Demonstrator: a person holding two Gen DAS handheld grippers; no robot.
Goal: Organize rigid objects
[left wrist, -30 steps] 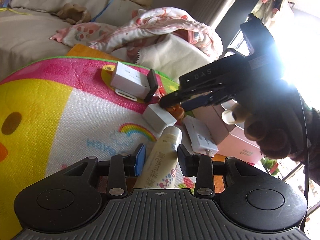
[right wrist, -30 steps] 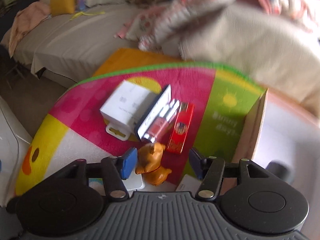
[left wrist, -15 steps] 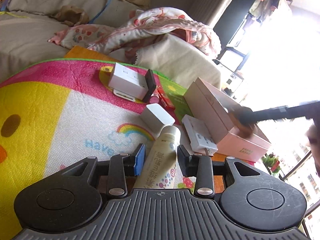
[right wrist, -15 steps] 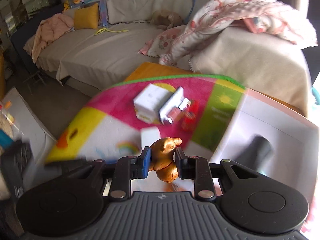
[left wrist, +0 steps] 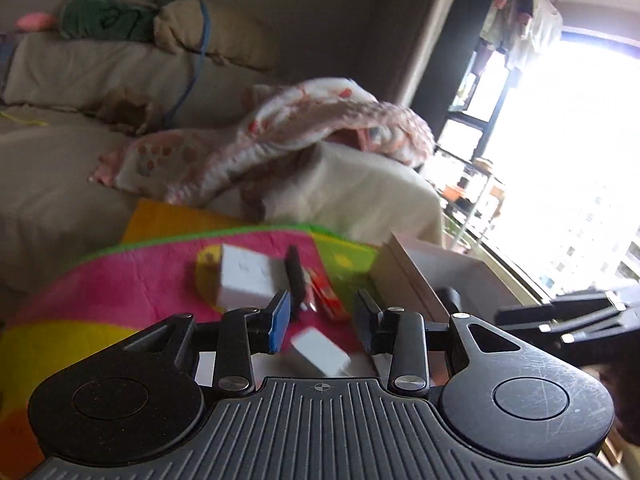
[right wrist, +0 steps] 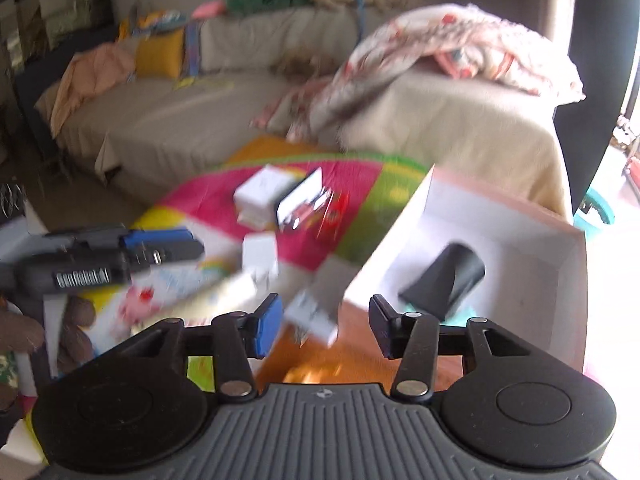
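Observation:
Both views are blurred by motion. My left gripper [left wrist: 322,320] is open and empty above the colourful mat [left wrist: 132,292]; a small white block [left wrist: 320,354] lies below its jaws. A white box [left wrist: 246,278] with a black case [left wrist: 294,276] and a red box [left wrist: 328,300] lie further back. My right gripper [right wrist: 322,326] is open and empty beside the open white box [right wrist: 520,240], which holds a black object [right wrist: 448,280]. The cream tube [right wrist: 224,294] lies on the mat. The left gripper shows in the right wrist view [right wrist: 172,246] and the right gripper in the left wrist view [left wrist: 520,318].
A beige sofa [right wrist: 180,120] with a floral blanket [right wrist: 440,48] stands behind the mat. A white power strip [right wrist: 312,314] lies by the box wall. A bright window [left wrist: 568,168] is at the right.
My left gripper has opened, let go of the cream tube and lifted away. My right gripper has opened and no longer holds the orange figure, which is out of sight.

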